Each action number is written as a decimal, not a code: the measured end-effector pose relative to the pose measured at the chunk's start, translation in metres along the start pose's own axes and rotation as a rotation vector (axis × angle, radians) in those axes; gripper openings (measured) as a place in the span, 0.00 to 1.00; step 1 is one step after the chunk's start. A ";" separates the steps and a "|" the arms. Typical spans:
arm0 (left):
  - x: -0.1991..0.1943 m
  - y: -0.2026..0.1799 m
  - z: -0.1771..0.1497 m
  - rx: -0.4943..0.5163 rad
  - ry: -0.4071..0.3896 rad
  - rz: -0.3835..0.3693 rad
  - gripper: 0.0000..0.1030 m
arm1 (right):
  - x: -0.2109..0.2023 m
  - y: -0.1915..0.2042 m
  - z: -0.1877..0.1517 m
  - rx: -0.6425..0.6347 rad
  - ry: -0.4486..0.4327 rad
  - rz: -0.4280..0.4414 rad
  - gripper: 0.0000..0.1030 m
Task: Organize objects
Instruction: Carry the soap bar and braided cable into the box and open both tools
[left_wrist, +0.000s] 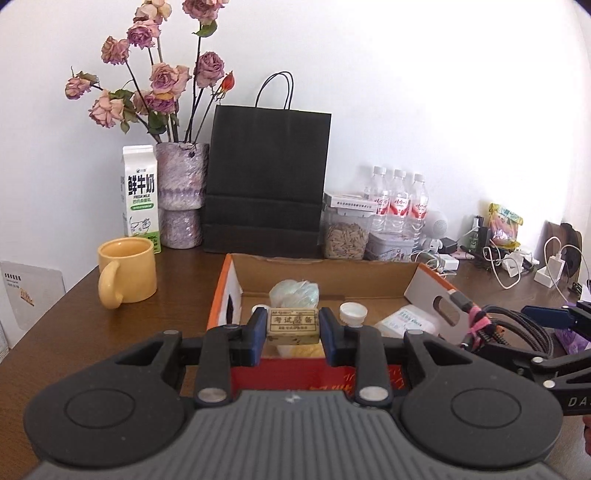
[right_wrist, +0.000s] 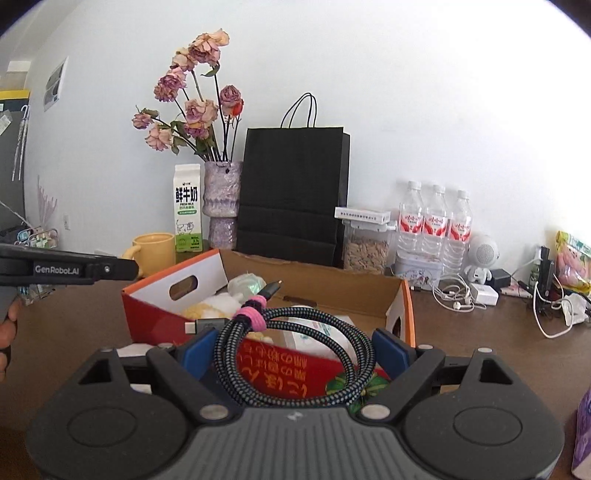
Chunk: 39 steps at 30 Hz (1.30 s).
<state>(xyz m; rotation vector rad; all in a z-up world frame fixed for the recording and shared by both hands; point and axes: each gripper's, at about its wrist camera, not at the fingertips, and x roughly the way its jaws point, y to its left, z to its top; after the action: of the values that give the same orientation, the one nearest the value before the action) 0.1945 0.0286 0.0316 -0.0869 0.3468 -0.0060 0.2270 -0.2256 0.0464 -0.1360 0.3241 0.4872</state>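
The left gripper (left_wrist: 292, 326) pinches a worn rectangular eraser (left_wrist: 293, 326), the right gripper (right_wrist: 295, 349) clasps a braided coiled cable (right_wrist: 295, 354), both over the cardboard box (right_wrist: 314, 275).

Left gripper (left_wrist: 292, 328), lower centre of frame: blue pads clamped on a small tan eraser (left_wrist: 293, 326) with printed characters. Directly behind it, an open cardboard box (left_wrist: 321, 271) holds a wrapped pale bundle (left_wrist: 294, 292) and a white cap (left_wrist: 352, 313). Yellow mug (left_wrist: 127, 270) at left; milk carton (left_wrist: 141, 197) and black paper bag (left_wrist: 267, 181) stand beyond. Braided cable (left_wrist: 517, 328) enters at right edge.
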 end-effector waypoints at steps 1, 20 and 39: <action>0.005 -0.003 0.004 -0.001 -0.005 -0.002 0.30 | 0.006 0.001 0.005 -0.001 -0.009 -0.001 0.86; 0.115 -0.014 0.030 -0.087 0.032 0.062 0.30 | 0.130 -0.007 0.043 0.084 -0.002 -0.085 0.86; 0.103 -0.018 0.017 -0.059 -0.016 0.118 1.00 | 0.126 -0.012 0.023 0.089 0.049 -0.060 1.00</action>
<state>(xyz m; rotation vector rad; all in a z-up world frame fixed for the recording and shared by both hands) 0.2972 0.0097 0.0140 -0.1250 0.3357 0.1214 0.3441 -0.1765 0.0263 -0.0713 0.3882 0.4094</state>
